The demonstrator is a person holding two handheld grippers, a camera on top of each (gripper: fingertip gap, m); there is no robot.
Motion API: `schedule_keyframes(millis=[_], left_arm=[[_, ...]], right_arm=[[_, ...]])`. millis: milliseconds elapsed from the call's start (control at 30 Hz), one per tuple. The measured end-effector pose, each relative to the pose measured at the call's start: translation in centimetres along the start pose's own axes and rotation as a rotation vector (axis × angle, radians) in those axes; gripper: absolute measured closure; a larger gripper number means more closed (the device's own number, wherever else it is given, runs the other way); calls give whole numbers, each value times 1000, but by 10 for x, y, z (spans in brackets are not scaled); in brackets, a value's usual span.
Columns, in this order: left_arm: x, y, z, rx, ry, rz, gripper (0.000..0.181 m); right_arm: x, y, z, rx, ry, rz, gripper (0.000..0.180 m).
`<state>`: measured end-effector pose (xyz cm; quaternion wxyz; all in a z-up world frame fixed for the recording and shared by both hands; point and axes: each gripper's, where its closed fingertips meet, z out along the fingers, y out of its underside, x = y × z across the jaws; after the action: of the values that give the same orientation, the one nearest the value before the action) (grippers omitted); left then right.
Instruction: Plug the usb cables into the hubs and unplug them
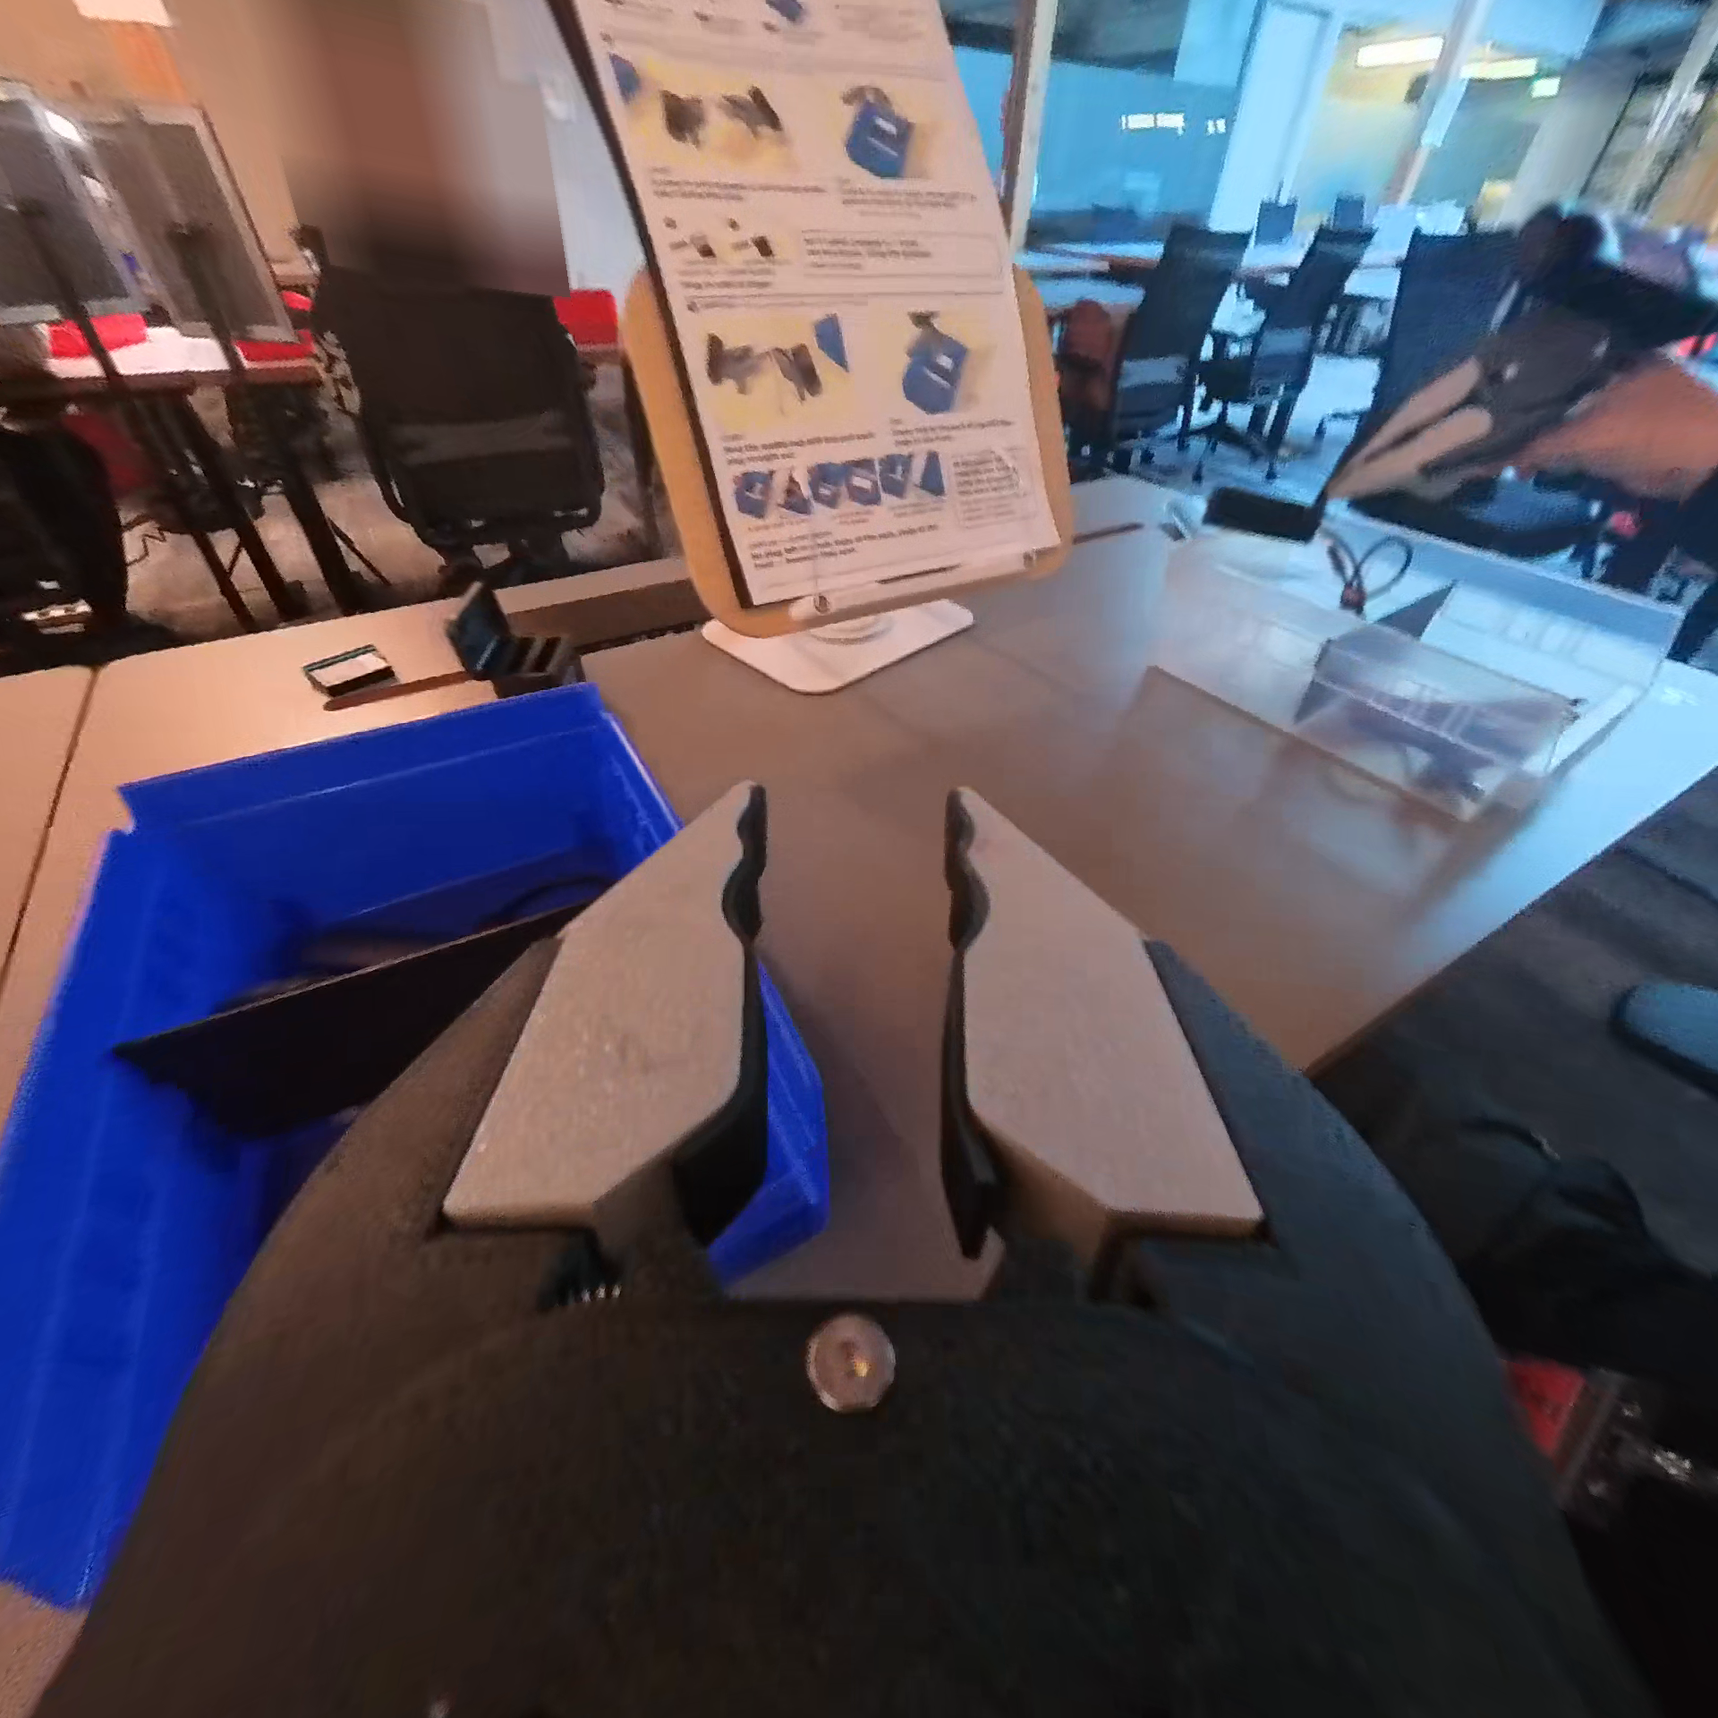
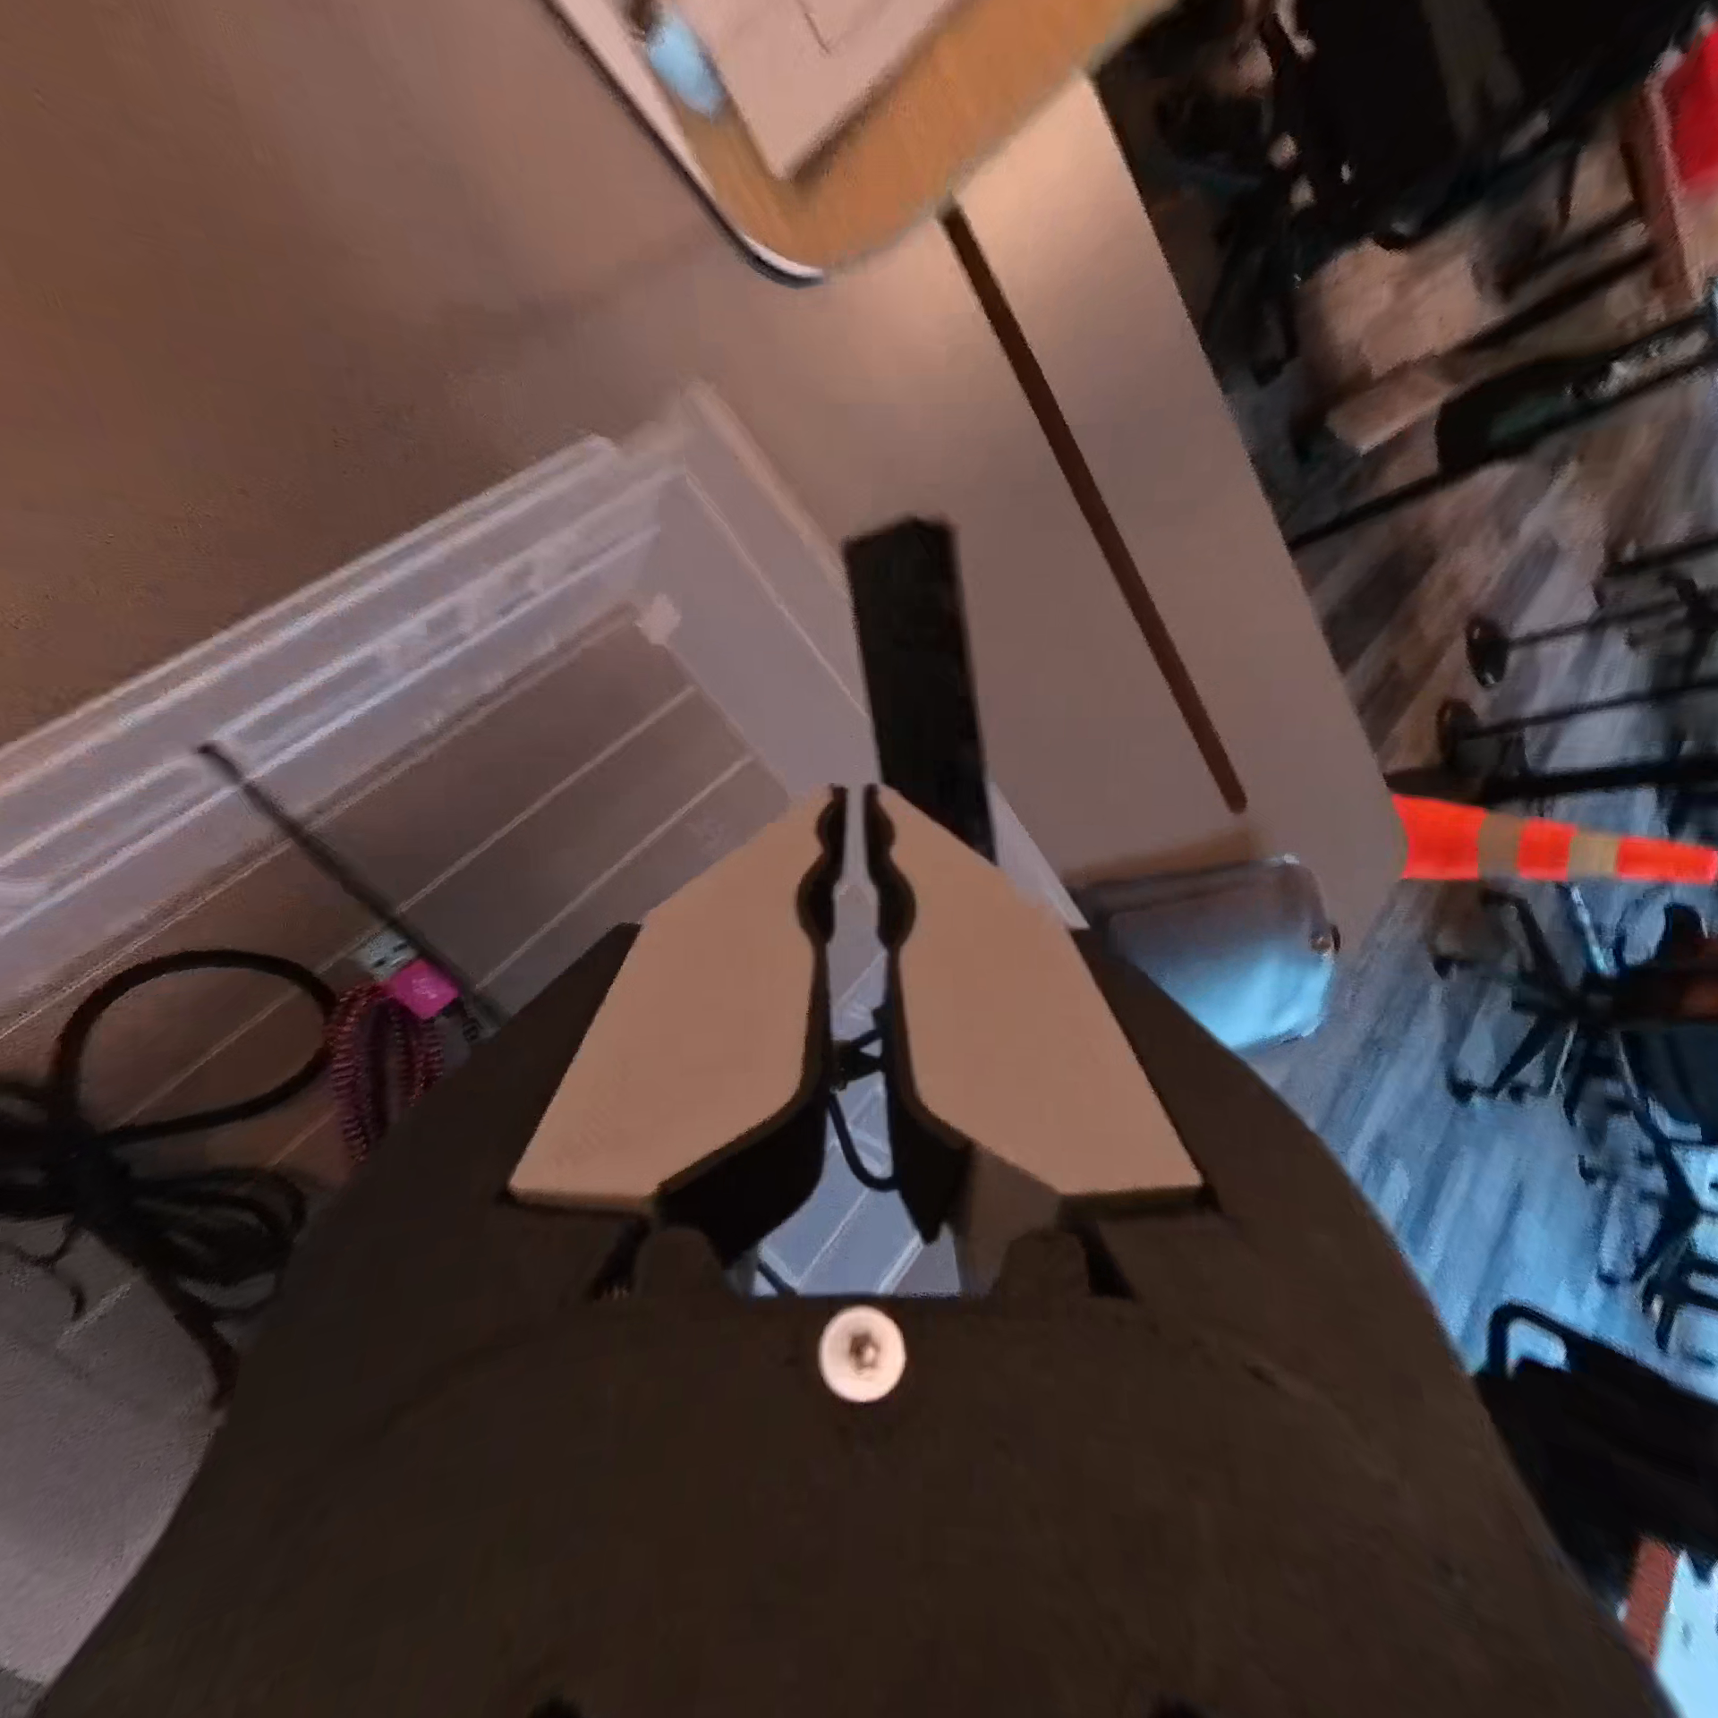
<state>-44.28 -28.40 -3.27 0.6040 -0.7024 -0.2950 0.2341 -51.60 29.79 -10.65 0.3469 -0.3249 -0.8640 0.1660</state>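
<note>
Left gripper hangs over the grey table, jaws spread wide with bare tabletop between them — nothing held. At its 9 o'clock sits a blue bin with a dark flat panel leaning inside; the left finger overlaps the bin's near corner in the left wrist view, contact unclear. At 12 o'clock stands a wooden-backed board with a printed instruction sheet on a white base. At 2 o'clock lies a clear acrylic tray, and past it, blurred, the right gripper tilts toward a black hub at the table's far side. In the right wrist view the right gripper has its jaws nearly together, only a thin slit at the tips; whether anything is pinched there I cannot tell. The tips sit right at the near end of the black hub, which runs off toward 12 o'clock. A pink-plugged braided usb cable lies at 8 o'clock on the clear tray, beside a coiled black cable — both well apart from the hub. Frame is motion-blurred.
</note>
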Motion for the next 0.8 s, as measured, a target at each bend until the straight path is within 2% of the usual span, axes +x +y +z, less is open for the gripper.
schedule_keyframes(millis=[67, 133, 233, 300, 333, 367, 433, 567, 667, 800], left_arm=[[-9, -5, -11, 48, -15, -43, 147], [-17, -7, -19, 77, -35, -79, 147], [-45, 10, -31, 15, -140, -137, 146], [-73, 24, -43, -22, -254, -165, 144], [-82, 28, -49, -24, -286, -183, 142], [-87, 29, -53, -14, -294, -206, 140], [-86, 24, -55, 29, -256, -241, 138], [-79, 20, -46, 28, -255, -218, 135], [-72, 25, -31, -14, -244, -209, 131], [-63, 33, -20, -70, -249, -188, 129]], right_arm=[[-13, 8, -1, -95, -68, -35, 180], [-13, 15, -4, -163, -57, -58, 180], [-29, -21, -22, 15, -111, 6, 180], [-53, -53, -43, 152, -185, 80, 150], [-70, -68, -54, 215, -226, 100, 145], [-90, -84, -65, 282, -263, 96, 144], [-136, -112, -86, 410, -319, 32, 132], [-218, -156, -108, 579, -342, -47, 131], [-276, -184, -111, 685, -447, -29, 127], [-310, -200, -76, 735, -477, -15, 124]])
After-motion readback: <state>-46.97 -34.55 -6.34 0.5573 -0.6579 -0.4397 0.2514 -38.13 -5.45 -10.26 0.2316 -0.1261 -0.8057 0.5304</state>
